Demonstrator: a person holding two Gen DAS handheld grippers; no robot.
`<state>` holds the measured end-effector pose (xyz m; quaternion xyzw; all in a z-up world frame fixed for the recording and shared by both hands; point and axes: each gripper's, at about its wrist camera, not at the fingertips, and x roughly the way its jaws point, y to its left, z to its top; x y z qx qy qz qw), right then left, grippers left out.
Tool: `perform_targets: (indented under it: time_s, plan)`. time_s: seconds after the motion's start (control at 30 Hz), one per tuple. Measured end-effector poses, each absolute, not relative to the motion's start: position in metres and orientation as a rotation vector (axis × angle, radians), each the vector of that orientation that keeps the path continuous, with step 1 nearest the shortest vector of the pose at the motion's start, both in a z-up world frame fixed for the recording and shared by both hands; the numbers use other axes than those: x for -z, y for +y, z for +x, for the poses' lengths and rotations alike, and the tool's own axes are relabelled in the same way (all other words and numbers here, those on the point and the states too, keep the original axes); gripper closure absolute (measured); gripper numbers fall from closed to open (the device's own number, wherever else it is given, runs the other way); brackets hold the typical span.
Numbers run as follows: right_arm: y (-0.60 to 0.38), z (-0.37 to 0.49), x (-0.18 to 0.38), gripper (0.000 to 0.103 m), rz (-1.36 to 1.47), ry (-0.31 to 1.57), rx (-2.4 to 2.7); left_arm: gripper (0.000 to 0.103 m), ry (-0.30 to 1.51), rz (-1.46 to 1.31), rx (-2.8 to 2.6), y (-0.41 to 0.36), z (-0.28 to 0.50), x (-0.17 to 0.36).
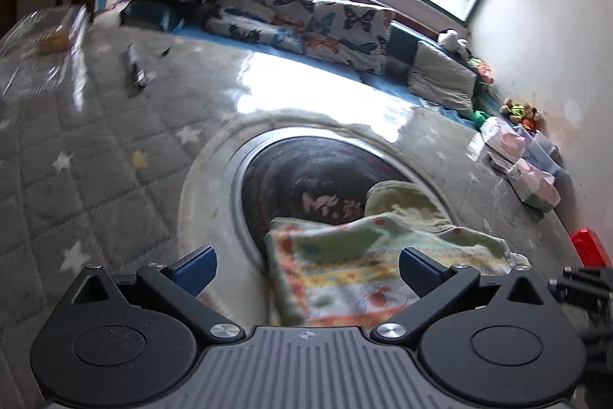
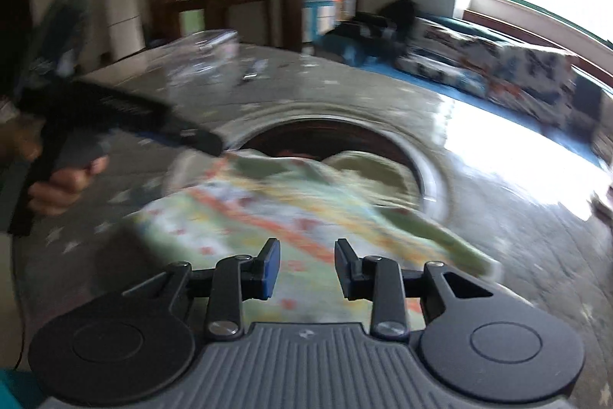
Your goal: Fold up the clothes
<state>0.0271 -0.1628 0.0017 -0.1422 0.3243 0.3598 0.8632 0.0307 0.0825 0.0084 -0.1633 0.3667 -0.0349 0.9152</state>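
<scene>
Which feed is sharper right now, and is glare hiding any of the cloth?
Left wrist view is sharper: the patterned cloth and the open left gripper read clearly, with only the left edge smeared. Window glare washes the floor mat beyond the cloth, not the cloth itself. Right wrist view is motion-blurred throughout: the cloth is streaked, and glare burns out the floor at right.

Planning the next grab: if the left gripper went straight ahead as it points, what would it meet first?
Probably the patterned cloth lying ahead of the open left gripper; depth is unclear.
</scene>
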Motion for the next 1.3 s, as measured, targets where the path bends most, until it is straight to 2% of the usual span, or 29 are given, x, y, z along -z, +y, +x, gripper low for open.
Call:
perform_targets:
  time_s: [0.23, 0.63, 0.77, 0.87, 1.3]
  plan:
    - [-0.105, -0.009, 0.003, 0.063, -0.443, 0.635, -0.915, 0.0, 0.781, -0.368, 0.017, 0.098, 0.01, -0.001]
    - [-0.04, -0.032, 0.026, 0.064, -0.63, 0.59, -0.962, 0.0, 0.783, -0.535, 0.03, 0.121, -0.008, 0.003]
    - [-0.04, -0.027, 0.024, 0.083, -0.595, 0.606, -0.937, 0.0, 0.795, -0.604, 0.056, 0.121, -0.006, 0.005]
    - [-0.048, -0.023, 0.017, 0.09, -0.53, 0.617, -0.938, 0.0, 0.798, -0.64, 0.07, 0.118, -0.003, 0.005]
    - [-0.098, -0.011, -0.02, 0.093, -0.293, 0.606, -0.932, 0.0, 0.851, -0.846, 0.086, 0.106, 0.014, 0.015]
